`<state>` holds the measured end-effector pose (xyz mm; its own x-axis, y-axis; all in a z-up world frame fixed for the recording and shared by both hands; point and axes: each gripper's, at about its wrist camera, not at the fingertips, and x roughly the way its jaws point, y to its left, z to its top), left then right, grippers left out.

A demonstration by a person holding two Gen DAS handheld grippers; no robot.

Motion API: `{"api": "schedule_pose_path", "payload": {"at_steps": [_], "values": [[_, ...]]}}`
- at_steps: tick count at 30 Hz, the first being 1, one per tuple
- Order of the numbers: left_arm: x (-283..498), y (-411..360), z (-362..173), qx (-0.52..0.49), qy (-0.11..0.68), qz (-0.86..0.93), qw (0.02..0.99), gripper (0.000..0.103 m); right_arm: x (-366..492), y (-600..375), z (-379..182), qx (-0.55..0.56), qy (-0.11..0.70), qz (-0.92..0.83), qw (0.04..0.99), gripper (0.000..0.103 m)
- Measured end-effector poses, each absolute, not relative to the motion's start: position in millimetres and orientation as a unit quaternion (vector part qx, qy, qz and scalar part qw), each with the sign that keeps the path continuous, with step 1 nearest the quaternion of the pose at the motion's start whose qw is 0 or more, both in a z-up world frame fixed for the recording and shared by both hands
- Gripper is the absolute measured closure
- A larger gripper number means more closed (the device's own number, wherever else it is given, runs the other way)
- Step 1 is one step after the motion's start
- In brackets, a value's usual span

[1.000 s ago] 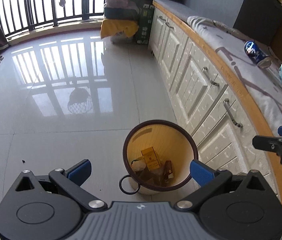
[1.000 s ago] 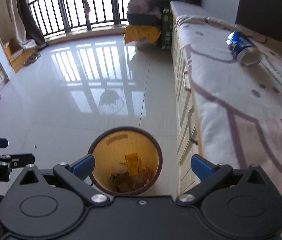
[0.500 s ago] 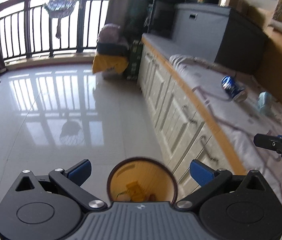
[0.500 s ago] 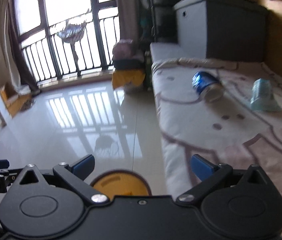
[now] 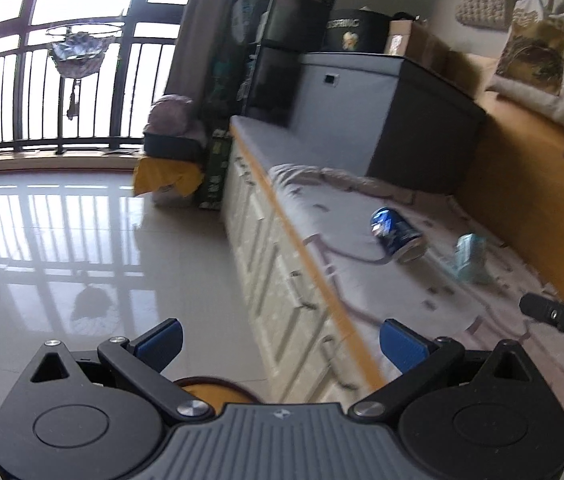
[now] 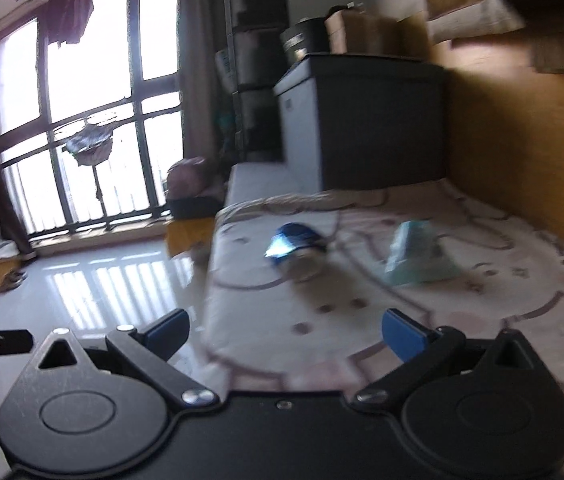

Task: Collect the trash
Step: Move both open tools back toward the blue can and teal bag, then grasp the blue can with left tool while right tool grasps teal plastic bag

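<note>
Two pieces of trash are lying on the long bench (image 5: pixel 366 272), whose patterned cover (image 6: pixel 422 280) is spreading out ahead of both grippers: a blue can (image 5: pixel 396 234) on its side and, just beside it toward the wall, a crumpled pale teal packet (image 5: pixel 469 256). The bin (image 5: pixel 209 386) is sitting on the floor (image 5: pixel 61 260) at the foot of the bench drawers, only a sliver of its rim showing under the left gripper (image 5: pixel 279 340). That gripper's blue pads are standing wide apart and holding nothing, and it is pointing along the bench edge with the can well ahead and off to its right. The right gripper (image 6: pixel 286 332) is likewise spread wide and empty; in its blurred view the can (image 6: pixel 296 246) is lying nearly straight ahead between the lines of its pads, still well apart from them, and the packet (image 6: pixel 418 256) is sitting further right. The step in hand is probably the reach for the can. To do it well, the right gripper is best kept fully spread, brought low over the cover, and turned so the pads are closing across the can's round body rather than its ends, since a can on its side is likely to roll on soft fabric if nudged. The packet looks light and crushable, so a lower pinch would suit it afterward.
</note>
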<state>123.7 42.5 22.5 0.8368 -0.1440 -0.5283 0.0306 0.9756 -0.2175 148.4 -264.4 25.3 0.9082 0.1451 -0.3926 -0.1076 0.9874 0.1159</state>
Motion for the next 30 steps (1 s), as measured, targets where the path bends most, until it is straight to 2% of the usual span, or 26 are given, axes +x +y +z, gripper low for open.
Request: {"api": "schedule_pose_path", "payload": {"at_steps": [11, 30], "values": [[193.9, -17.4, 21.8, -0.132, 0.25, -0.11, 0.953, 0.0, 186.7, -326.8, -2.4, 0.027, 0.186, -0.001, 0.982, 0.0], [343.3, -58.6, -59.4, -0.378, 0.259, -0.233, 0.858, 0.0, 305.5, -313.3, -56.6, -0.153, 0.184, -0.036, 0.97, 0.0]]}}
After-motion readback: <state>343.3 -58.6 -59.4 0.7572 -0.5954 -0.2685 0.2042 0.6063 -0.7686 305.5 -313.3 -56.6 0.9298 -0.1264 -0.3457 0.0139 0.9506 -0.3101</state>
